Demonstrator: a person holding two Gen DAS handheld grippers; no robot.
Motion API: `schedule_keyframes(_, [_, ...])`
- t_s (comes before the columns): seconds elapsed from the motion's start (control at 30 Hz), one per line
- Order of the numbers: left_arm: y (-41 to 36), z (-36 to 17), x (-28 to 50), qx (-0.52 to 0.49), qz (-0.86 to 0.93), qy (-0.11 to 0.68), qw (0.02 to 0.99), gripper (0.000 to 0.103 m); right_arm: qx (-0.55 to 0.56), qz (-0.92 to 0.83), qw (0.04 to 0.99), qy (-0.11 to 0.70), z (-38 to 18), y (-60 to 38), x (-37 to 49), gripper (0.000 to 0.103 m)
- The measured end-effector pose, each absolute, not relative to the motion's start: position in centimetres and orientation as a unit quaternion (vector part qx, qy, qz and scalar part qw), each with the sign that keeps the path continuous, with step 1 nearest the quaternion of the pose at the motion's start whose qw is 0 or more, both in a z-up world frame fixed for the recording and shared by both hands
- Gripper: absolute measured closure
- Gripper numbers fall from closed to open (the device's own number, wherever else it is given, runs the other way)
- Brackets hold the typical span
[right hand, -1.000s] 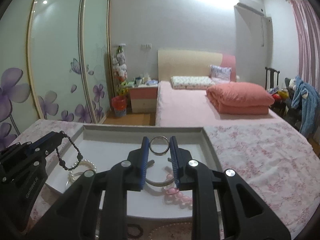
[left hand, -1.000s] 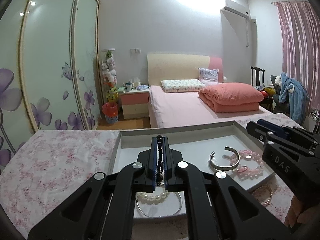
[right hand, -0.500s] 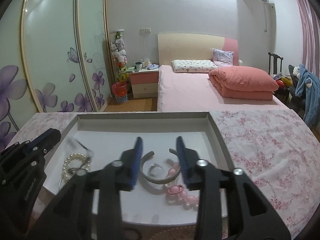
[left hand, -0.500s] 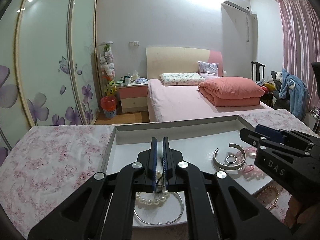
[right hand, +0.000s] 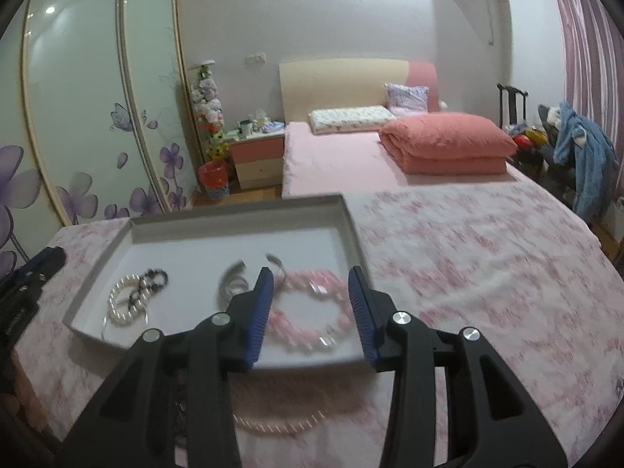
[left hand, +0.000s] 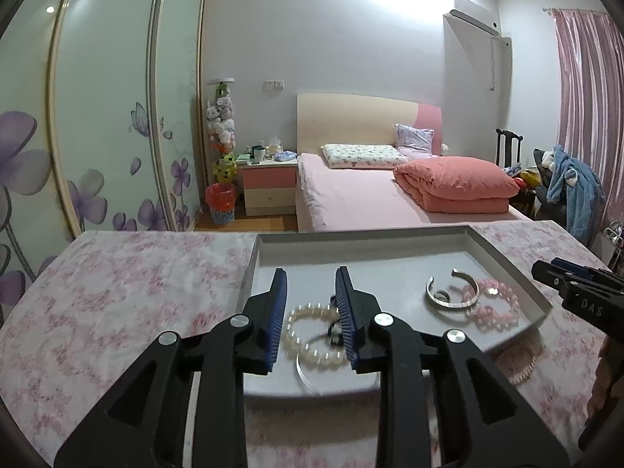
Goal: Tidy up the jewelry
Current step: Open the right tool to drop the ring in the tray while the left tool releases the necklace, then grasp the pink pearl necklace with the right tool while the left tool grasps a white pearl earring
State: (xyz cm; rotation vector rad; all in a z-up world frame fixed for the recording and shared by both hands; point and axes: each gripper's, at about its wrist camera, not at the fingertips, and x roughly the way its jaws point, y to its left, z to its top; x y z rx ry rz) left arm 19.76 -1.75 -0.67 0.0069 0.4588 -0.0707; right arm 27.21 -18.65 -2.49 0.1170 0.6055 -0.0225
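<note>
Floral cloth (left hand: 117,296), pearl bracelet (left hand: 308,335) between open left tongs (left hand: 311,292)

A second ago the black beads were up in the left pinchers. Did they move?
Yes. The black bead bracelet went down out of the left gripper, whose jaws have just been opening, and now lies in the white tray across the pearl bracelet.

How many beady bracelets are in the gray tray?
3: a pearl bracelet on the left, a black bracelet touching it, and a pink bracelet on the right. Others may be hidden.
</note>
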Motion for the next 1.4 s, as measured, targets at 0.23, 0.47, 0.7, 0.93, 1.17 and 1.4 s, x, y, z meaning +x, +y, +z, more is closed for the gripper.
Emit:
schedule_keyframes(0.23, [-0.8, -2.0, 17.3, -0.009, -0.052, 0.268, 0.962, 0.069, 0.058, -0.018, 0.935, 0.349, -4.8, -19.9, 24.9, 0.063])
schedule_keyframes(0.47, [-1.2, -3.5, 16.0, -0.001, -0.074, 0.312, 0.947, 0.059, 0.043, -0.01, 0.915, 0.4, -6.8, -18.9, 24.6, 0.065])
schedule_keyframes(0.7, [-2.1, -3.9, 15.1, 0.005, -0.097, 0.325, 0.941, 0.058, 0.02, -0.01, 0.903, 0.43, -7.9, -17.4, 25.7, 0.073])
schedule_keyframes(0.93, [-3.8, -4.6, 15.1, 0.012, -0.136, 0.348, 0.928, 0.058, 0.006, -0.015, 0.9, 0.436, -7.7, -17.8, 24.6, 0.096])
schedule_keyframes(1.17, [-6.5, -5.5, 15.6, 0.029, -0.175, 0.372, 0.911, 0.058, 0.032, -0.042, 0.899, 0.434, -7.5, -20.9, 23.1, 0.096])
schedule_keyframes(1.4, [-8.3, -6.3, 16.7, 0.036, -0.185, 0.39, 0.901, 0.075, 0.026, -0.038, 0.9, 0.433, -7.8, -20.9, 23.3, 0.096])
